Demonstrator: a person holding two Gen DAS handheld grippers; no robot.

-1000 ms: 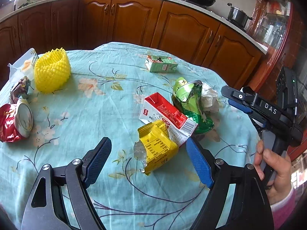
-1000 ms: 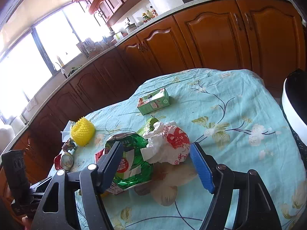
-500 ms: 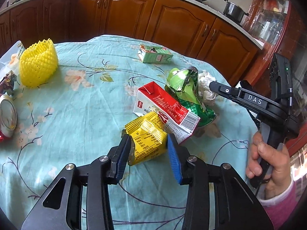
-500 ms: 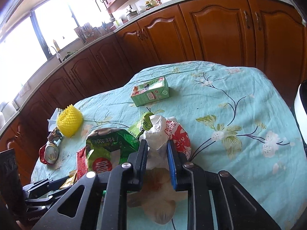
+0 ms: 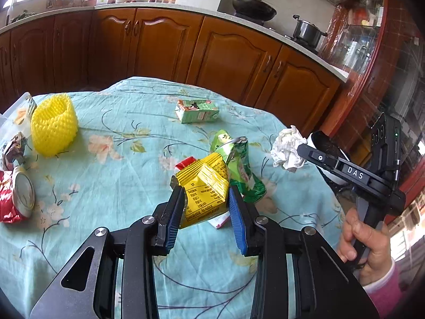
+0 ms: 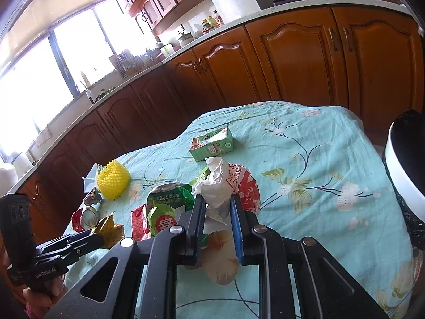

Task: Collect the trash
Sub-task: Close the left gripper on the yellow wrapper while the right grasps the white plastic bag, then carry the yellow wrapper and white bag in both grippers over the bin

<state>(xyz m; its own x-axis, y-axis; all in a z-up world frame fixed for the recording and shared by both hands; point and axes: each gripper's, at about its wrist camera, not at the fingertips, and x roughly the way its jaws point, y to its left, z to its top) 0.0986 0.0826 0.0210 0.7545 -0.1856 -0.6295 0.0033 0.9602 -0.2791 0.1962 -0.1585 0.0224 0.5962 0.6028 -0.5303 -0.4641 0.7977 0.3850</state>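
Step in hand: both pieces looked lifted clear of the table (image 5: pixel 111 239); I'd judge each should travel level to the bin (image 6: pixel 403 170), off to the right gripper's right, grips kept firm.
Left gripper (image 5: pixel 205 204): jaws had just been closing, narrowed and pinching the yellow wrapper (image 5: pixel 204 186), which stuck out ahead of the pads.
Right gripper (image 6: pixel 218 210): jaws nearly together, clamped on the crumpled white paper (image 6: pixel 216 183) bulging above them.
Left behind: green carton (image 5: pixel 198 110) far ahead, yellow foam net (image 5: pixel 53 125) off left.
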